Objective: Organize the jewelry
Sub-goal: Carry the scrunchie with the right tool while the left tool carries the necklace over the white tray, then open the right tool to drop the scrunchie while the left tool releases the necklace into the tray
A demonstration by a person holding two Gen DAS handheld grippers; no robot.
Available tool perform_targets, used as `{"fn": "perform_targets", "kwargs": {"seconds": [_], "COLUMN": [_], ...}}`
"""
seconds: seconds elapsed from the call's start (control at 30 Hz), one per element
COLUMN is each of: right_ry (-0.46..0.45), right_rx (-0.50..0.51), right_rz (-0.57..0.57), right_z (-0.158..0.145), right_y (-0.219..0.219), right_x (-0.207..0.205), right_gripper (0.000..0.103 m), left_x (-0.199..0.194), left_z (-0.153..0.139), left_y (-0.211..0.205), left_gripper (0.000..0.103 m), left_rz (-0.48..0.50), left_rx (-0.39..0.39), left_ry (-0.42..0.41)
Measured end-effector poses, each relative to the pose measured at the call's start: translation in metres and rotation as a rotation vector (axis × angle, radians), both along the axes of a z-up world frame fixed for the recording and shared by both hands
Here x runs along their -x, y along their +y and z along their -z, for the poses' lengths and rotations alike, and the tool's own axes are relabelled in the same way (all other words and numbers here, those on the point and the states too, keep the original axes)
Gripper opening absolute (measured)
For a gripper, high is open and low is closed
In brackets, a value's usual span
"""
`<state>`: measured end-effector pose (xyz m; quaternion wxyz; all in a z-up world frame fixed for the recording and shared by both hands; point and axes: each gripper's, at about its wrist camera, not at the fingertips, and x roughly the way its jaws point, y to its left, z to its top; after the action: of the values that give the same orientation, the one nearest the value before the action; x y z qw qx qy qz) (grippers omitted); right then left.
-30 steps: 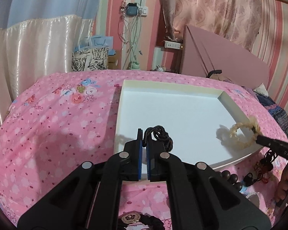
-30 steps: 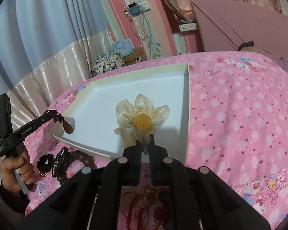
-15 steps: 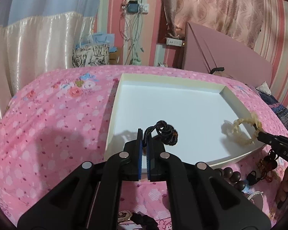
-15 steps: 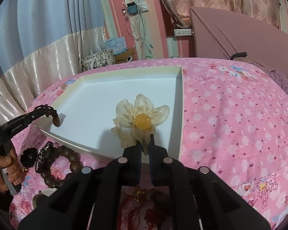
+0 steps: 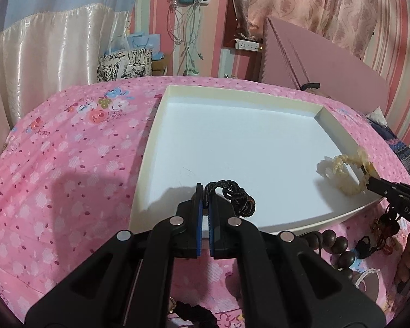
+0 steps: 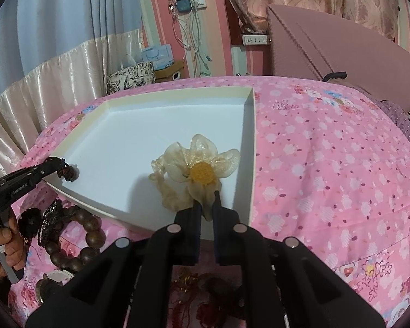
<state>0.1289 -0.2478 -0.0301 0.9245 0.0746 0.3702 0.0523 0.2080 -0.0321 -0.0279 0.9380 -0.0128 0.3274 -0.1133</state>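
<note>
Left gripper [image 5: 205,191]: jaws clenched on a black braided cord bracelet [image 5: 236,198], held over the near left corner of the shallow white rectangular tray [image 5: 240,93], which lies on a pink floral bedspread [image 5: 68,164]. Right gripper [image 6: 208,199]: jaws clenched on a cream translucent fabric flower scrunchie with a yellow centre [image 6: 199,164], positioned over the tray floor by its right wall; contact with the floor cannot be determined. Loose items lie on the bedspread just in front of the tray: a dark brown wooden bead bracelet [image 6: 82,240] and red tasselled cord pieces [image 6: 194,295]
</note>
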Motion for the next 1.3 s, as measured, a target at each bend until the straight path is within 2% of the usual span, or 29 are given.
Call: {"fn": "perform_targets", "kwargs": {"seconds": [0.2, 0.33, 0.4, 0.47, 0.5, 0.53, 0.6, 0.63, 0.7, 0.8, 0.93, 1.13, 1.3], "right_ry": [-0.005, -0.004, -0.005, -0.010, -0.017, -0.028, -0.052, -0.061, -0.063, -0.076, -0.114, -0.171, -0.194], "right_rx": [0.010, 0.028, 0.034, 0.034, 0.043, 0.061, 0.075, 0.083, 0.078, 0.055, 0.081, 0.136, 0.151], "right_rz": [0.013, 0.018, 0.023, 0.016, 0.014, 0.018, 0.003, 0.003, 0.005, 0.006, 0.020, 0.018, 0.019], "right_z": [0.000, 0.000, 0.000, 0.000, -0.001, -0.003, -0.006, -0.007, -0.007, -0.009, -0.014, -0.021, -0.024], "right_y": [-0.001, -0.001, -0.001, 0.000, 0.001, 0.004, 0.008, 0.009, 0.008, 0.004, 0.006, 0.017, 0.020], "right_x": [-0.001, -0.002, -0.001, -0.001, 0.000, 0.002, 0.005, 0.007, 0.007, 0.010, 0.017, 0.027, 0.030], "right_gripper": [0.011, 0.011, 0.016, 0.021, 0.027, 0.046, 0.057, 0.057, 0.057, 0.058, 0.070, 0.070, 0.071], "left_x": [-0.004, -0.003, -0.003, -0.002, 0.000, 0.002, 0.005, 0.006, 0.008, 0.009, 0.013, 0.033, 0.043], "left_z": [0.003, 0.003, 0.002, 0.001, -0.001, -0.001, -0.003, -0.003, -0.004, -0.005, -0.007, -0.016, -0.021], "left_y": [0.005, 0.000, -0.002, -0.001, -0.001, -0.001, -0.006, -0.008, -0.010, -0.006, -0.001, -0.004, -0.005], "left_gripper": [0.001, 0.002, 0.011, 0.030, 0.036, 0.040, 0.044, 0.051, 0.057, 0.068, 0.077, 0.082, 0.085], "left_rz": [-0.010, -0.012, -0.014, -0.021, -0.026, -0.027, -0.017, -0.018, -0.023, -0.036, -0.062, -0.112, -0.122], "left_rx": [0.023, -0.007, -0.017, -0.015, -0.015, -0.017, -0.037, -0.050, -0.065, -0.047, -0.034, -0.081, -0.096], "left_ry": [0.028, 0.022, 0.019, 0.012, 0.001, -0.008, -0.027, -0.034, -0.048, -0.055, -0.082, -0.192, -0.244]}}
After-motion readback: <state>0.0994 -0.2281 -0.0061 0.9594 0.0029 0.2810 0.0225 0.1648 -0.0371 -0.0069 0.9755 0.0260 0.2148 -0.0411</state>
